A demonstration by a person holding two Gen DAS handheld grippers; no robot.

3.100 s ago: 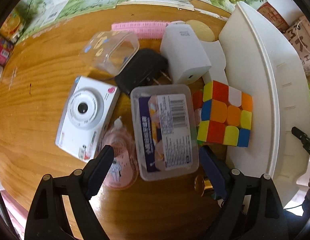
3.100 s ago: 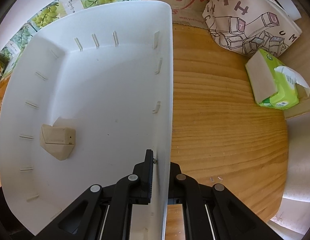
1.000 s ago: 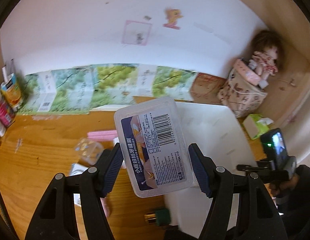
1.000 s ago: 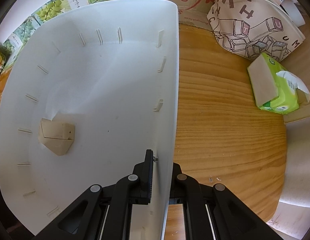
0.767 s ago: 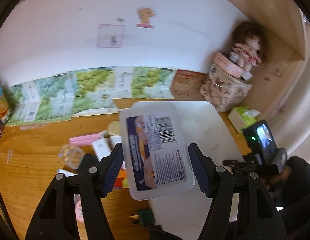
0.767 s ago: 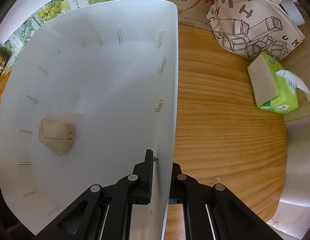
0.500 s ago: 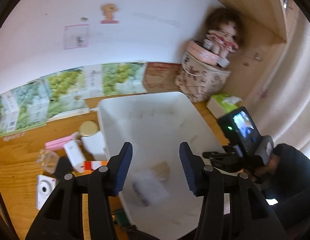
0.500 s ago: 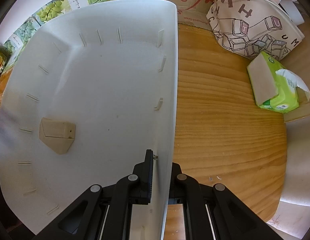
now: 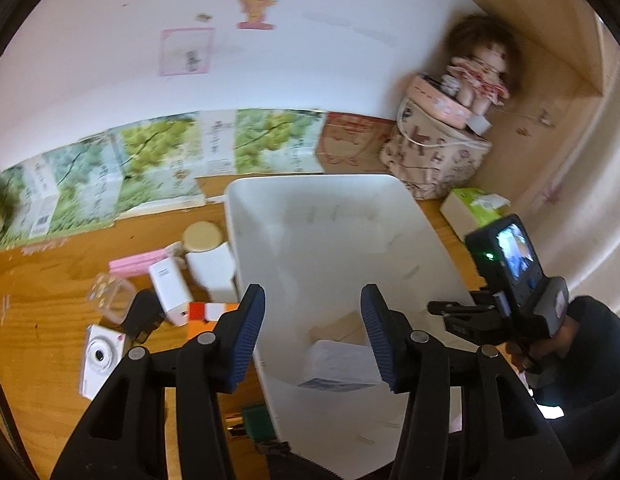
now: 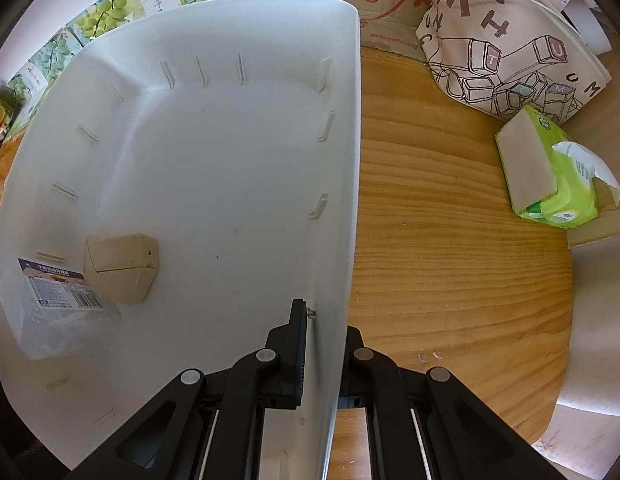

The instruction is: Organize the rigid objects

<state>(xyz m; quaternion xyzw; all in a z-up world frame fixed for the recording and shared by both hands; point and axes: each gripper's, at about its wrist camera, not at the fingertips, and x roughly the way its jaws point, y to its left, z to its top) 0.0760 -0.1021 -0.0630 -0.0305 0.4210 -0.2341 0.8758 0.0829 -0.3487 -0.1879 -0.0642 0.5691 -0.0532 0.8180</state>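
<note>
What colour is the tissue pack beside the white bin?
Bright green, with a white tissue sticking out; the tissue pack shows best in the right wrist view.

My left tool (image 9: 312, 332) has black arms, silver screws, ribbed blue pads (image 9: 250, 336); my sleeve (image 9: 590, 344) is dark.

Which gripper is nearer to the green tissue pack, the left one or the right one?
Right. The right gripper is clamped on the white bin wall facing the green tissue pack. The left gripper hangs over the bin's opposite side.
</note>
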